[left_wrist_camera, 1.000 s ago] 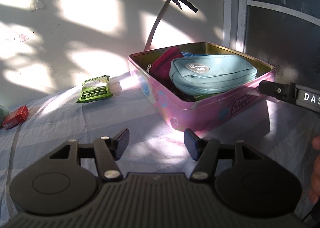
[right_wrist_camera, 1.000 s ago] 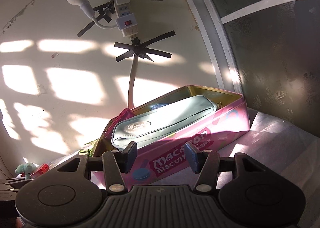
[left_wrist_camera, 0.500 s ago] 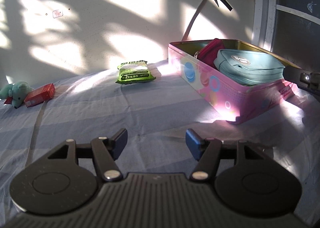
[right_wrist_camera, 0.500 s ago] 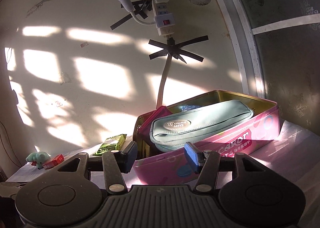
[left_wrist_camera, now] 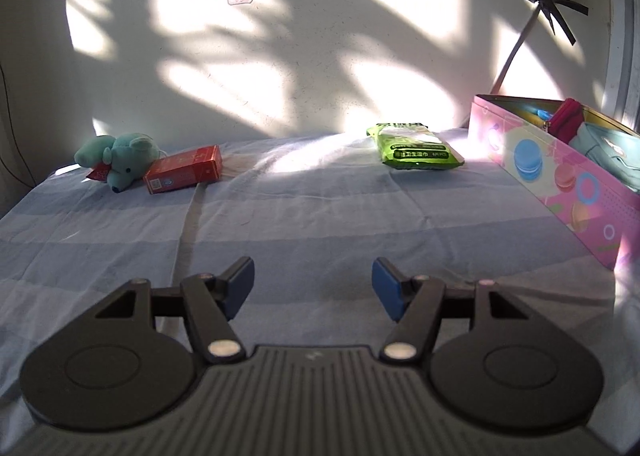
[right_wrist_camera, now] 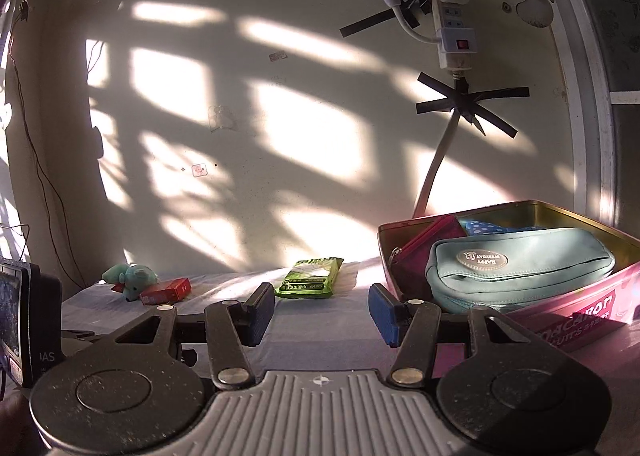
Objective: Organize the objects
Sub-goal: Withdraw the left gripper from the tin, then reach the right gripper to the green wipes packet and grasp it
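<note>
A pink biscuit tin (left_wrist_camera: pixel 560 180) stands open at the right of the bed and holds a teal pouch (right_wrist_camera: pixel 520 268) and a red pouch (right_wrist_camera: pixel 428 244). A green wipes pack (left_wrist_camera: pixel 416 146) lies by the wall left of the tin. A red box (left_wrist_camera: pixel 184 174) and a teal plush toy (left_wrist_camera: pixel 120 156) lie at the far left. My left gripper (left_wrist_camera: pixel 313 288) is open and empty above the sheet. My right gripper (right_wrist_camera: pixel 322 314) is open and empty, left of the tin (right_wrist_camera: pixel 580 320).
The striped blue sheet (left_wrist_camera: pixel 320 216) covers the bed up to the sunlit wall. A power strip (right_wrist_camera: pixel 454 28) and its cable are taped to the wall above the tin. The back of the left gripper (right_wrist_camera: pixel 28 320) shows at the right wrist view's left edge.
Both views have swung left, away from the tin. The wipes pack, red box and plush toy have come into fuller view. Both grippers stay open.
</note>
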A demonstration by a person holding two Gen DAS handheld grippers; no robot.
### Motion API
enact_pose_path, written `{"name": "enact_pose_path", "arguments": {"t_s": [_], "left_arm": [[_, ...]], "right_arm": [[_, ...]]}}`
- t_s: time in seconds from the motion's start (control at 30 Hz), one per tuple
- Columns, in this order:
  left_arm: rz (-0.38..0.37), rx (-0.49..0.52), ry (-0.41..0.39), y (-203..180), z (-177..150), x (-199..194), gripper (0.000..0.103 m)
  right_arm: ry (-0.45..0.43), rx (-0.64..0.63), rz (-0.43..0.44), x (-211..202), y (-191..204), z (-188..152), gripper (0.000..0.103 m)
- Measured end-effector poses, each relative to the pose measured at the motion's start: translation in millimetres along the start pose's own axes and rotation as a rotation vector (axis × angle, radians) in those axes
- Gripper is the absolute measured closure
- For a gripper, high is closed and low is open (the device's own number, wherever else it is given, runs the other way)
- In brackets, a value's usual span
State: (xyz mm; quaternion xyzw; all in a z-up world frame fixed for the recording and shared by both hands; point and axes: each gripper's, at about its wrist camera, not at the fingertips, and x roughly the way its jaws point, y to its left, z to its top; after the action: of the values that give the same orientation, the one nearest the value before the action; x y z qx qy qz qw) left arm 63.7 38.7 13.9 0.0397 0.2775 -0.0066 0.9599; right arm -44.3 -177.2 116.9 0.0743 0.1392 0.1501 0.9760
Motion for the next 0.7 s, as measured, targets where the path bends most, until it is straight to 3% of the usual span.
{"name": "enact_pose_path", "arguments": {"t_s": [0.17, 0.3, 0.4, 0.53, 0.7], "left_arm": [[0.066, -0.093, 0.007, 34.7, -3.5, 15.4, 0.036], [0.044, -0.177, 0.017, 50.7, -3.6, 20.6, 0.036], [0.023, -0.206, 0.027, 55.3, -3.9, 23.0, 0.036], [-0.001, -0.236, 0.042, 60.0, -4.0, 27.9, 0.036], [-0.023, -0.240, 0.058, 60.8, -3.0, 32.3, 0.032]], "right_arm": [[0.080, -0.037, 0.058, 42.8, 21.4, -0.3, 0.050], [0.126, -0.048, 0.073, 88.4, 29.8, 0.8, 0.045], [0.134, -0.036, 0.041, 131.1, 27.3, 9.1, 0.043], [0.197, 0.074, -0.016, 186.7, 6.6, 18.9, 0.044], [0.276, 0.171, -0.064, 222.8, -9.8, 12.5, 0.044]]}}
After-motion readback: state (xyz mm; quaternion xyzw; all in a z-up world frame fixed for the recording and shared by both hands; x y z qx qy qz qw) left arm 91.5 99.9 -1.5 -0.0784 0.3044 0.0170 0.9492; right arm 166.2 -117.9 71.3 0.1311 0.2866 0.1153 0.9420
